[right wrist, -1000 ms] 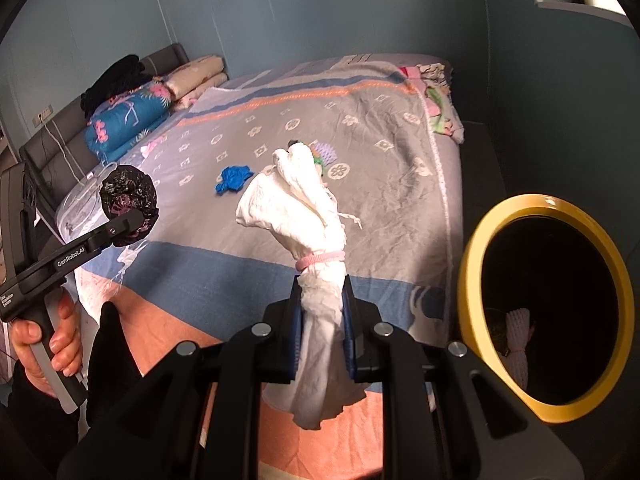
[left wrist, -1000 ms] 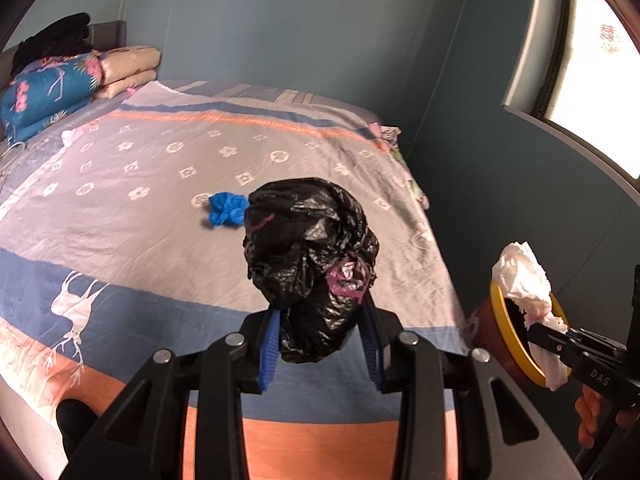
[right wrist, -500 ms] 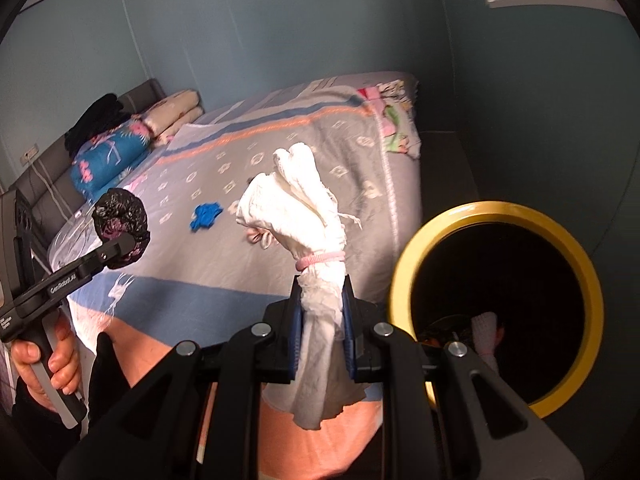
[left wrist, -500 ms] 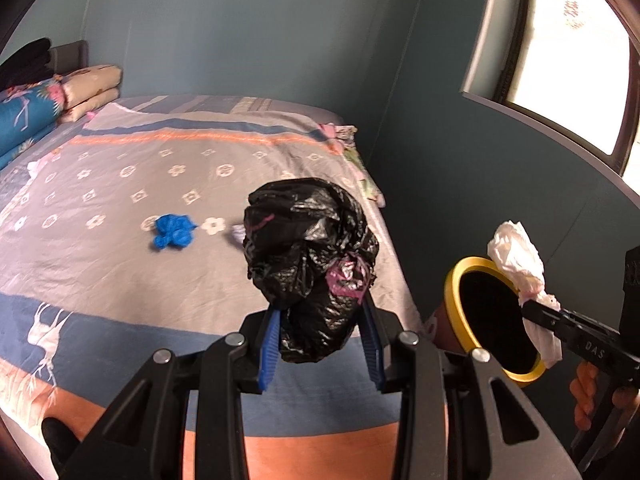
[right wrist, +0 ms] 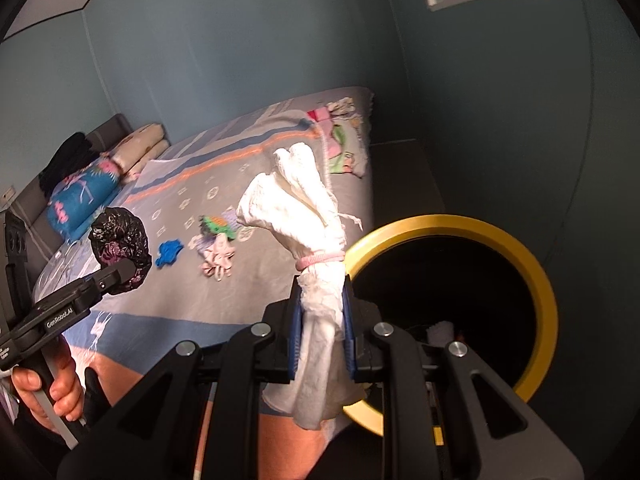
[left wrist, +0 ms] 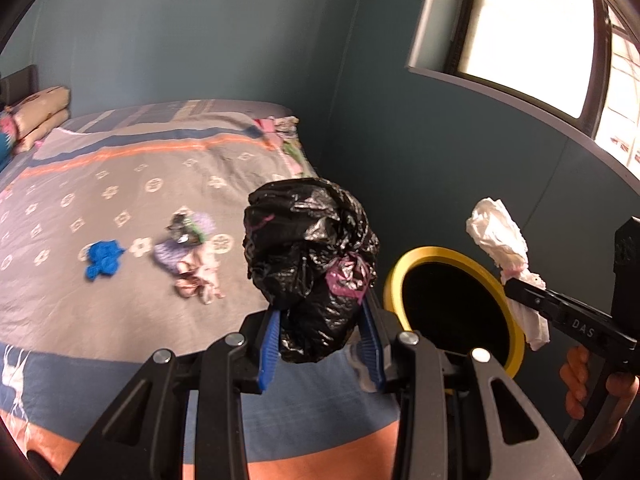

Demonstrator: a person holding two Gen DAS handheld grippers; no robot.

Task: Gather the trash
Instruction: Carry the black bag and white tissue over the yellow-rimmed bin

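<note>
My left gripper (left wrist: pixel 320 344) is shut on a crumpled black plastic bag (left wrist: pixel 312 264), held above the bed's foot; it also shows in the right wrist view (right wrist: pixel 120 248). My right gripper (right wrist: pixel 320 332) is shut on a white tissue bundle (right wrist: pixel 308 220) tied with a pink band, just left of the yellow-rimmed bin (right wrist: pixel 548 304). In the left wrist view the bundle (left wrist: pixel 500 240) is over the far right rim of the bin (left wrist: pixel 516 340). A blue scrap (left wrist: pixel 104 258) and a pile of wrappers and pale scraps (left wrist: pixel 188 260) lie on the bed.
The bed (left wrist: pixel 120 300) has a grey, blue and orange patterned cover. Folded bedding and pillows (right wrist: pixel 92 188) sit at its head. Small clothes (right wrist: pixel 340 144) lie at the far corner. A teal wall and a window (left wrist: pixel 540 40) stand right of the bin.
Both grippers swung right toward the bin, which now looks nearer and larger. The wrapper pile has come into the left wrist view. Both grips are unchanged.
</note>
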